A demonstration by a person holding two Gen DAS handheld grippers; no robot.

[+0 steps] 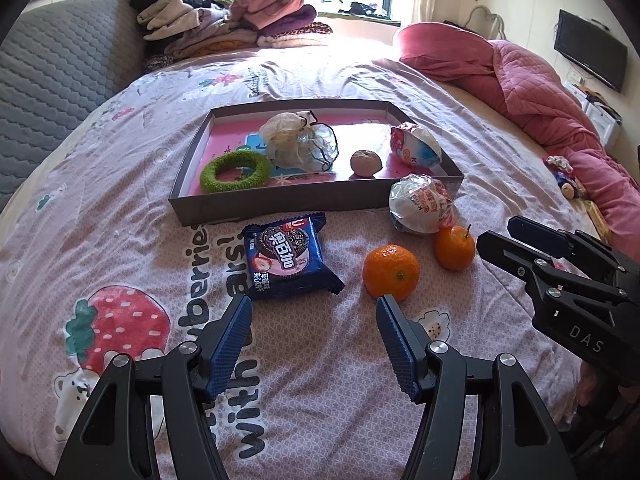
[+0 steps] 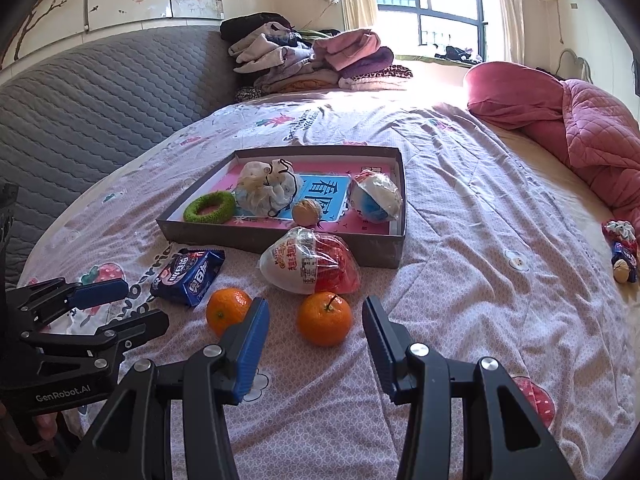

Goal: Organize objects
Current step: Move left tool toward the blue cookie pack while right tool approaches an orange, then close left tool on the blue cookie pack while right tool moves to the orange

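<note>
Bedspread (image 1: pixel 120 240), tray (image 1: pixel 280 204), two oranges (image 1: pixel 391 271)

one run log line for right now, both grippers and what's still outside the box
left gripper: open, empty | right gripper: open, empty | outside box: cookie pack, two oranges, toy egg

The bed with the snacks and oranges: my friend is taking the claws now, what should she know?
Left claw: open, empty, above the sheet near the cookie packet.
Right claw: open, empty, the stemmed orange ahead between its fingers, untouched.
In the tray: green ring, mesh pouch, walnut, one toy egg.
Still on the bed: cookie packet, both oranges (second), other toy egg.
Left to do, probably: move those four into the tray.
</note>
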